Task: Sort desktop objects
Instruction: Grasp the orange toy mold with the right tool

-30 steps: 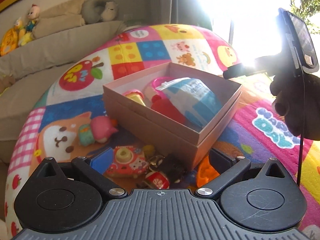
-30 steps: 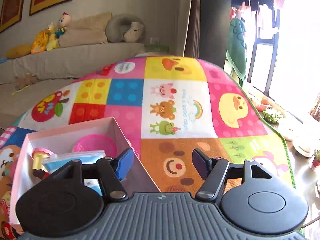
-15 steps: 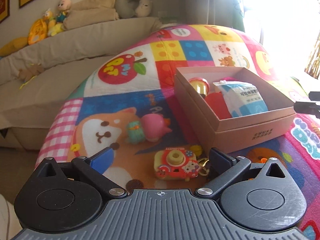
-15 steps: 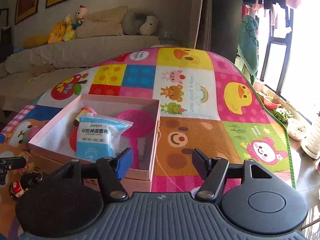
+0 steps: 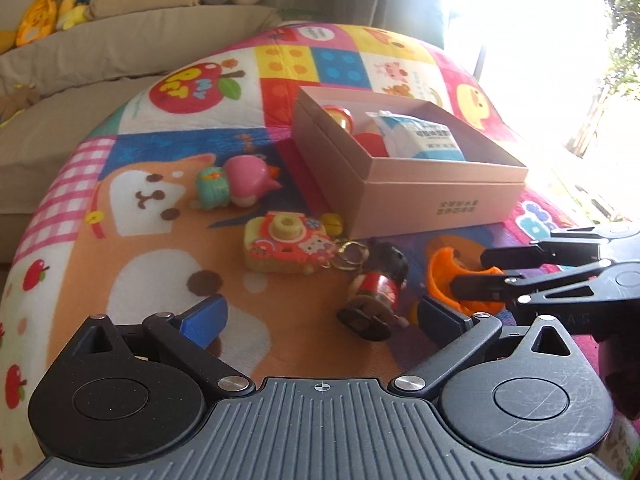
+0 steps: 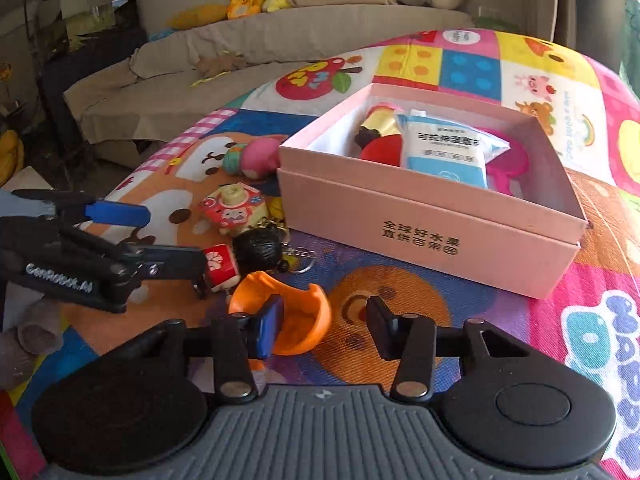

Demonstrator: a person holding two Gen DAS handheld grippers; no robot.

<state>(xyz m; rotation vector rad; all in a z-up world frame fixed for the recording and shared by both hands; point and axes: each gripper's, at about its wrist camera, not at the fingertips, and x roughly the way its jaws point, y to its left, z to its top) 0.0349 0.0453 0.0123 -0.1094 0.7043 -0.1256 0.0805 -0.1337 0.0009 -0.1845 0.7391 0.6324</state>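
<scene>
A pink cardboard box point(image 5: 440, 196) point(image 6: 424, 232) sits on the colourful mat and holds a white-blue packet point(image 6: 444, 152), a red item and a pink item. In front of it lie a toy camera point(image 5: 286, 244) point(image 6: 234, 208), a doll keychain point(image 5: 376, 288) point(image 6: 240, 252), an orange curved piece point(image 5: 444, 276) point(image 6: 292, 316) and a pink-green figure point(image 5: 232, 184) point(image 6: 252, 156). My left gripper point(image 5: 320, 316) point(image 6: 168, 236) is open, low over the mat, with the doll between its fingers. My right gripper point(image 6: 324, 324) point(image 5: 480, 268) is open, its left finger inside the orange piece.
The mat point(image 5: 132, 272) covers a rounded table. A beige sofa point(image 6: 224, 56) with plush toys runs behind it. A bright window point(image 5: 540, 40) glares at the right.
Both grippers have dropped down and pulled back toward the loose toys in front of the box. The right gripper now reaches the orange piece; the left now frames the doll.
</scene>
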